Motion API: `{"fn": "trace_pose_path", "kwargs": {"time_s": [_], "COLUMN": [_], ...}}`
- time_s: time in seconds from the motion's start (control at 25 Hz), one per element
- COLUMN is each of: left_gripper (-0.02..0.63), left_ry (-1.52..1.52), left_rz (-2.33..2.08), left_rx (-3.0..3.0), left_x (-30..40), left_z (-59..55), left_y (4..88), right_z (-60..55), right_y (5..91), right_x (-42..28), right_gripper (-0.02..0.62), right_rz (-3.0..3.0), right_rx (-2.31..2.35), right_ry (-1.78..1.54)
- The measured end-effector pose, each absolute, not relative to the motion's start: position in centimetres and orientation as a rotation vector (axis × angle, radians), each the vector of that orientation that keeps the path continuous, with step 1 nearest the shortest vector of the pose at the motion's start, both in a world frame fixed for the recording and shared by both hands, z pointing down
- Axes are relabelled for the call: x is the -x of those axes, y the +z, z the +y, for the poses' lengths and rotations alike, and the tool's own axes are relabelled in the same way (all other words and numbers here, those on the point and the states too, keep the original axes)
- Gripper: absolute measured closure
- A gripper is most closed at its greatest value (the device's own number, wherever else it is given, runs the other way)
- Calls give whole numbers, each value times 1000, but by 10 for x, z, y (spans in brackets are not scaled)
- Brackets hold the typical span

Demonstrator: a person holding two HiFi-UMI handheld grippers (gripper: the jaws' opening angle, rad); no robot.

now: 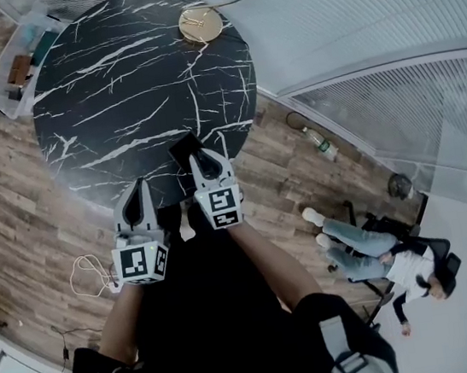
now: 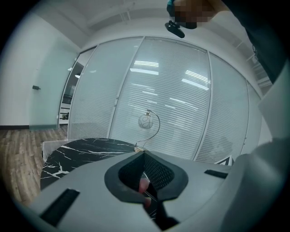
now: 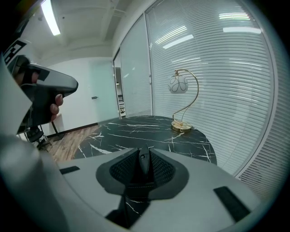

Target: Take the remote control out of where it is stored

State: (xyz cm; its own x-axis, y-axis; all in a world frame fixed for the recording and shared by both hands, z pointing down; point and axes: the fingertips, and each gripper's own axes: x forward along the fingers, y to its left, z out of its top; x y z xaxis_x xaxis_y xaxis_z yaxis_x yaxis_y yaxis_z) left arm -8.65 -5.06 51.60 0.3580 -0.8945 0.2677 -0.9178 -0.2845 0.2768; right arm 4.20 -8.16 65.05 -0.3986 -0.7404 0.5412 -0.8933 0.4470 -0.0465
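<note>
As the remote hangs clear at the table edge: the taking-out looks done; by my reading only carrying it off or setting it down is left.
Right claw point(image 3: 144, 159): clenched on the remote control point(image 1: 184, 150), which stands edge-on between the pads.
Remote control: held over the near rim of the table point(image 1: 117, 94), inside no drawer, box or holder; where it was kept does not show.
Left claw point(image 2: 144, 155): tips drawn together, gripping nothing; a pinkish patch low in its gap is too unclear to name.
Left claw's place: just beside the right one, at the table's near rim.
Table: round, black marble with white veins, its top bare but for a lamp.
Lamp point(image 1: 200, 24): gold base at the far rim, well apart from both claws.
Beyond: wood floor point(image 1: 6, 222), slatted glass wall point(image 1: 364, 8), a seated person point(image 1: 390, 258) off to the right.
</note>
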Motion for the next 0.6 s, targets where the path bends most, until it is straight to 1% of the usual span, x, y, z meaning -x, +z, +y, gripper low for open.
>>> {"fn": "trace_pose_path", "kwargs": {"time_s": [0.6], "left_gripper": [609], "left_ry": [50], "left_rz": [-1621], "left_rx": [-2294], "left_x": [91], "left_z": [-50], "left_y": [489], "right_z": [-77], "right_y": [651], "right_x": [-41], "right_gripper": [520], "right_rz": [-2252], "right_rx": [-1384], "right_ry": [452]}}
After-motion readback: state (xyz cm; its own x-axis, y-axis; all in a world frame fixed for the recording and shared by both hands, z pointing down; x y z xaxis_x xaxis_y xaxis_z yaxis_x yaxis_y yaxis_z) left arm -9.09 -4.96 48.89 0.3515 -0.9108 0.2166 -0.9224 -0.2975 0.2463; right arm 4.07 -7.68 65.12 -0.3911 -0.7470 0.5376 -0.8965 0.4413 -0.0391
